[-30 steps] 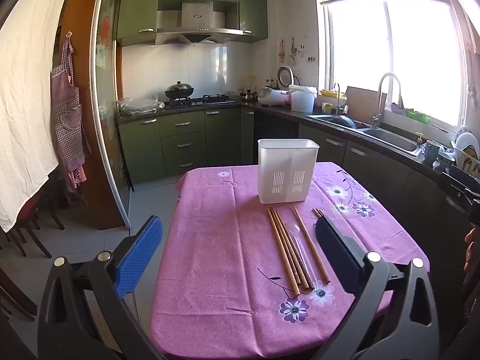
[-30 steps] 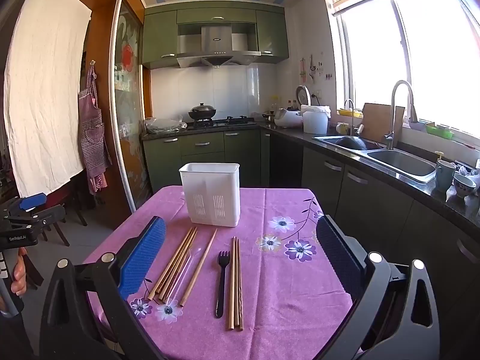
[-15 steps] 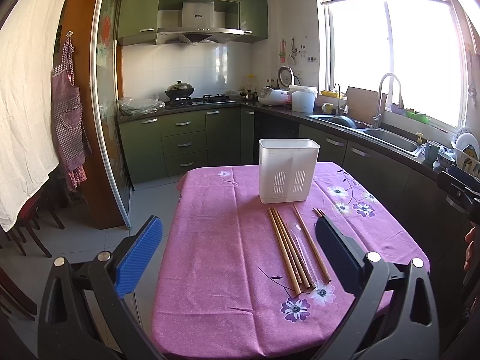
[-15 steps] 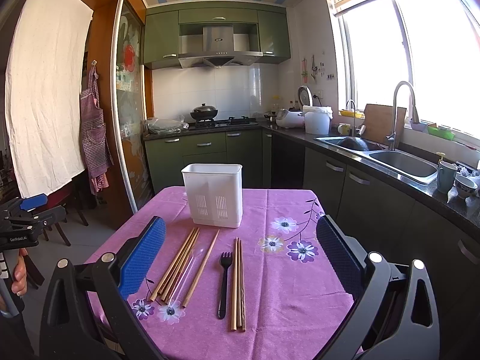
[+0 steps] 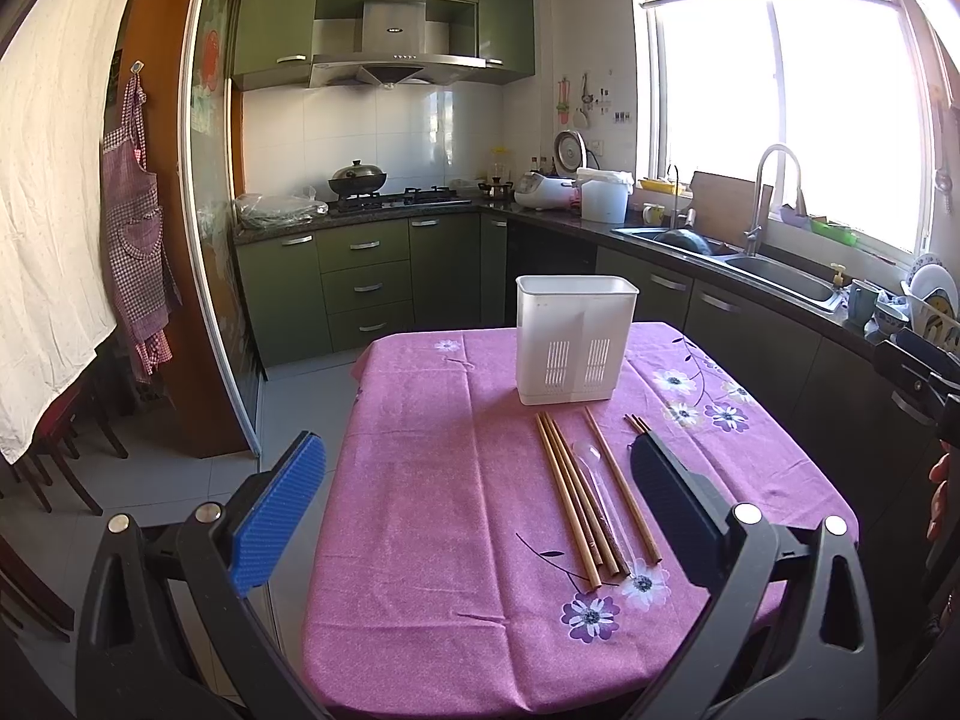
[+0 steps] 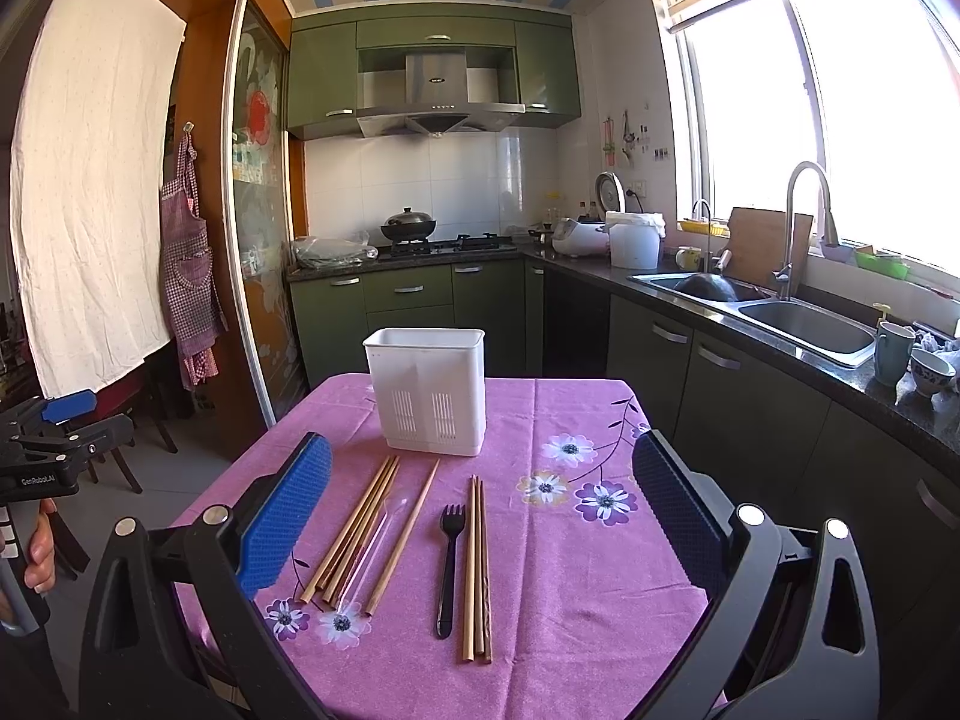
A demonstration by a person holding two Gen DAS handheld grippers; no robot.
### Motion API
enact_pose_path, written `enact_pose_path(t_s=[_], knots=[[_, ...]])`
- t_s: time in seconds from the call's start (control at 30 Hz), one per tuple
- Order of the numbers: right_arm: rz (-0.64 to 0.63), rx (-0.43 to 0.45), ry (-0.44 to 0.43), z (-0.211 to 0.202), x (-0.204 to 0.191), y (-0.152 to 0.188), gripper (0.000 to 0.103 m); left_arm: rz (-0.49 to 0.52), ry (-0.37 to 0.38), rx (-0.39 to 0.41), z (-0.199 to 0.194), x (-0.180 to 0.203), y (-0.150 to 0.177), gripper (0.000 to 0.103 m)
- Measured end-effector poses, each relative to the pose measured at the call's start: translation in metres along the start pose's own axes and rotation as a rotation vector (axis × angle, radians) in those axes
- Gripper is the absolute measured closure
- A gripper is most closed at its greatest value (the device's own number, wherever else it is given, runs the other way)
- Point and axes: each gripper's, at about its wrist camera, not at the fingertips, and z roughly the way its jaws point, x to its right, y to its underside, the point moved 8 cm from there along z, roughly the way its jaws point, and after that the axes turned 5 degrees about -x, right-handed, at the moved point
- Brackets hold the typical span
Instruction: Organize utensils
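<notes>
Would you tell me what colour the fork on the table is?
The fork is black, clearest in the right wrist view, between the chopstick groups.

The right gripper point(image 6: 480, 519) has risen and eased back a little, so the white caddy point(image 6: 425, 391), the chopsticks point(image 6: 476, 564) and the black fork point(image 6: 448, 564) sit slightly lower in its view.

Open tablecloth point(image 6: 576, 588) flanks the utensils; only the holder point(image 6: 427, 391) stands behind.

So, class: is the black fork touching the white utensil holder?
Apart. The right wrist view shows the black fork lying flat on the tablecloth, with bare pink cloth between its tines and the white utensil holder.
</notes>
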Motion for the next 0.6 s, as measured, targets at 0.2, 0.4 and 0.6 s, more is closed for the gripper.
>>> enact_pose_path(t_s=[0.2, 0.4, 0.6], knots=[[0.0, 0.001, -0.001, 0.0, 0.0001, 0.0, 0.004, 0.001, 0.001, -0.001, 0.0004, 0.0008, 0.0004, 0.006], [0.0, -0.001, -0.001, -0.0008, -0.0009, -0.0009, 0.004, 0.002, 0.001, -0.002, 0.0012, 0.0017, 0.002, 0.006], [0.001, -0.001, 0.0, -0.0004, -0.0005, -0.0003, 0.004, 0.002, 0.001, -0.007, 0.0038, 0.0037, 0.0061, 0.006]])
